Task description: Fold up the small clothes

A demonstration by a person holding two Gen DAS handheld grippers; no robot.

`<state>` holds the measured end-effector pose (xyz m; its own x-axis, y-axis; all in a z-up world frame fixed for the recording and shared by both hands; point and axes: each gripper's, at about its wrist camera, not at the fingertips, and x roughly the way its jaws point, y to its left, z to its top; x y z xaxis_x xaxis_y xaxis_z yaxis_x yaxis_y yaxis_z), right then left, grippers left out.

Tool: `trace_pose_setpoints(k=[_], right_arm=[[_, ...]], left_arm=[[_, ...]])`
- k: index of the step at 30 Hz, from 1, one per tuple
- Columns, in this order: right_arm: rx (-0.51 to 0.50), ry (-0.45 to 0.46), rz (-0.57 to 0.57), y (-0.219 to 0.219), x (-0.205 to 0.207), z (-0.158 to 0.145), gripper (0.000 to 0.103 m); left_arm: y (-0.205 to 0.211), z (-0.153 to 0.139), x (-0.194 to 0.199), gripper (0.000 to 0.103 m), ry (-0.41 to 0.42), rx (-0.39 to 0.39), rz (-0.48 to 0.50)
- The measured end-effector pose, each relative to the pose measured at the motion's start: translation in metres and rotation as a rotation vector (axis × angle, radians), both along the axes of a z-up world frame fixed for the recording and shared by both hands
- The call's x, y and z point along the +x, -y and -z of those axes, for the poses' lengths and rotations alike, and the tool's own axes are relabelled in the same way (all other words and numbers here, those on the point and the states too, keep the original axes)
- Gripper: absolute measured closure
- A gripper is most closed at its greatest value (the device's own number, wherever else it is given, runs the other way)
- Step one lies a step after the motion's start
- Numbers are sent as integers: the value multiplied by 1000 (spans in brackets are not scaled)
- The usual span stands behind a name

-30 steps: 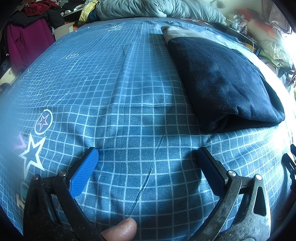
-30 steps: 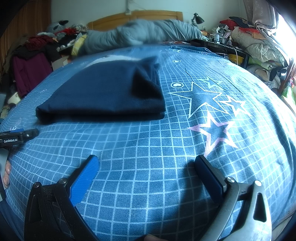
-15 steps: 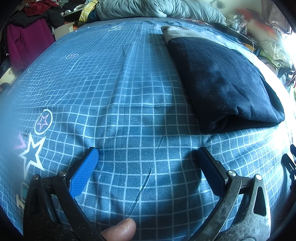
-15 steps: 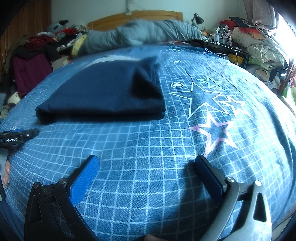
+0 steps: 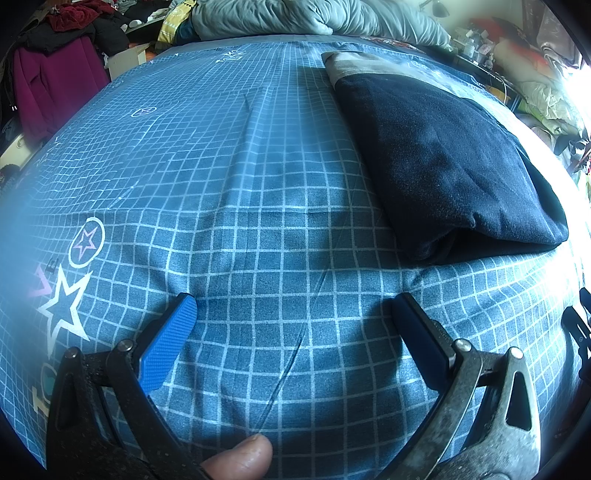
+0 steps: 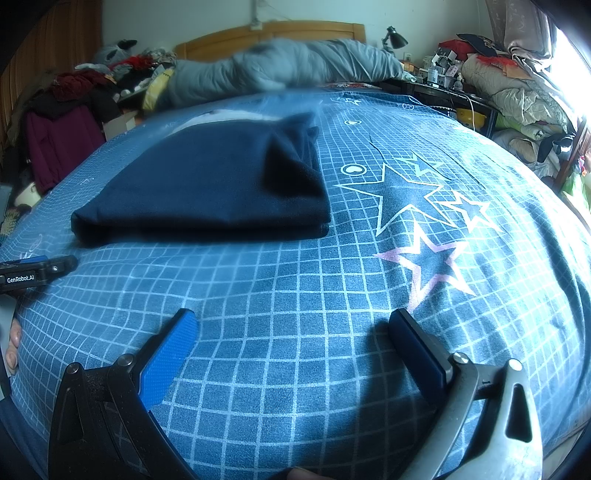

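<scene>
A folded navy garment point(image 5: 443, 162) lies flat on a blue bedsheet point(image 5: 258, 221) printed with a white grid and star outlines; in the right wrist view the same garment point(image 6: 207, 188) sits left of centre, its layered near edge facing the camera and a loose flap standing up at its far right corner. A pale band of lighter cloth shows at the garment's far end in the left wrist view. The left gripper point(image 5: 295, 314) hovers low over bare sheet with its jaws spread wide and nothing between them, the garment lying ahead and to its right, apart from both fingers. A thumb tip point(image 5: 240, 459) shows at the bottom edge between the gripper's arms. The right gripper point(image 6: 291, 328) is likewise spread wide and empty above bare sheet, the garment ahead and to its left, a cluster of printed stars point(image 6: 417, 206) ahead to its right. The tip of the left gripper appears at the far left edge of the right wrist view, near the garment's near corner. A grey duvet point(image 6: 288, 70) is bunched at the head of the bed before a wooden headboard point(image 6: 269, 35).
</scene>
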<state>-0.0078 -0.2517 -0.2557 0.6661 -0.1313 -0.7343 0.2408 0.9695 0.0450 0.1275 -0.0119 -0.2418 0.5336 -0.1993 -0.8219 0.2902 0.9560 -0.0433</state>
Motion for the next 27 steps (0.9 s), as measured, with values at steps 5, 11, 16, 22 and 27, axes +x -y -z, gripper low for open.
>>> trace_pose_setpoints(k=[5,11,16,22,27], right_arm=[[-1,0,0,0,0,0,0],[0,1,1,0,-1,0,0],[0,0,1,0,0,0,0],[0,1,1,0,0,0,0],[1,0,1,0,-1,1,0]], left_arm=[[-1,0,0,0,0,-1,0],[-1,0,0,0,1,1,-1],[0,0,0,0,1,0,0],[-1,0,-1,0,0,1,0],[1,-1,1,0,-21,12,0]])
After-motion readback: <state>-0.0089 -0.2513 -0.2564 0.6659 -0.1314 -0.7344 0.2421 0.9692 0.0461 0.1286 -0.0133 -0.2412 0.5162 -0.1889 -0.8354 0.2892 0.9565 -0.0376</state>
